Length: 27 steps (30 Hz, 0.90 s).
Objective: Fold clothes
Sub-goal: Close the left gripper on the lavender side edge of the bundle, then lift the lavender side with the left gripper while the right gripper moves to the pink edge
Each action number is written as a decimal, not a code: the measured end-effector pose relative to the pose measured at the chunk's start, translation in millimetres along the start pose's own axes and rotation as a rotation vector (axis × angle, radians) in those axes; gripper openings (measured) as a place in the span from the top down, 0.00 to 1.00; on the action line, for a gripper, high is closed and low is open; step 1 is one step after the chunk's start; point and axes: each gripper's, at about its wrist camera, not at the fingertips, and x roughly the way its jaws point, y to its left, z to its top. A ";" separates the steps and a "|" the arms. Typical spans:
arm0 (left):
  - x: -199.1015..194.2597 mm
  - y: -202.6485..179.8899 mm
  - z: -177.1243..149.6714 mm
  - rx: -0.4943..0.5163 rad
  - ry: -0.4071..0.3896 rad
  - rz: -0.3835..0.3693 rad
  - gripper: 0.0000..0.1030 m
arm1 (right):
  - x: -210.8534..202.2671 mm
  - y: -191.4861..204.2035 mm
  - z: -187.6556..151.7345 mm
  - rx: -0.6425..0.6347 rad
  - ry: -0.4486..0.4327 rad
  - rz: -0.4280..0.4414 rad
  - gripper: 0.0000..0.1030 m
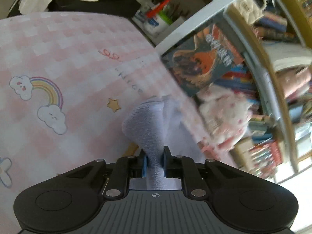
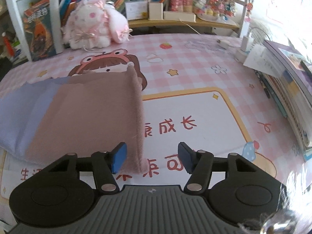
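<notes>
Between our left gripper's (image 1: 155, 164) blue fingers (image 1: 144, 165) a bunched lavender end of the cloth (image 1: 145, 124) is clamped tight, lifted off the pink checked mat (image 1: 58, 58) so that edge can be carried over. Our right gripper (image 2: 152, 157) stands with fingers (image 2: 119, 157) parted, nothing pinched yet; the cloth's (image 2: 93, 115) pink hem lies between them on the tabletop, near the left finger. We judge a matching grab comes next, so both corners travel together.

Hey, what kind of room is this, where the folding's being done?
Probably a child's study desk at home: a pink checked cartoon desk mat, a bookshelf crowded with books, and a pink plush toy on the mat.
</notes>
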 end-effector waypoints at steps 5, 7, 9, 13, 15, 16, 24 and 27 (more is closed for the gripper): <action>16.0 31.6 6.8 -0.207 0.049 -0.023 0.71 | 6.3 3.3 0.9 0.005 0.019 -0.003 0.45; 18.8 32.7 8.7 -0.215 0.048 -0.039 0.69 | 9.1 5.4 1.6 0.005 0.024 -0.004 0.45; 22.4 33.1 9.9 -0.237 0.045 -0.049 0.68 | 12.1 7.0 2.7 0.003 0.027 -0.007 0.45; 28.5 33.6 9.1 -0.277 0.036 -0.061 0.69 | 20.9 8.3 5.6 0.001 0.047 -0.010 0.49; 30.8 31.6 9.5 -0.286 0.031 -0.047 0.74 | 25.7 8.9 6.4 -0.003 0.061 -0.010 0.51; 31.7 30.8 9.8 -0.289 0.028 -0.038 0.84 | 28.3 9.1 6.4 -0.004 0.070 -0.009 0.51; -5.1 -23.0 8.7 0.183 -0.067 -0.116 0.88 | 36.4 8.2 9.2 0.011 0.094 0.006 0.55; 9.0 14.4 16.2 -0.037 0.003 -0.044 0.88 | 38.5 10.3 11.4 0.003 0.093 0.022 0.57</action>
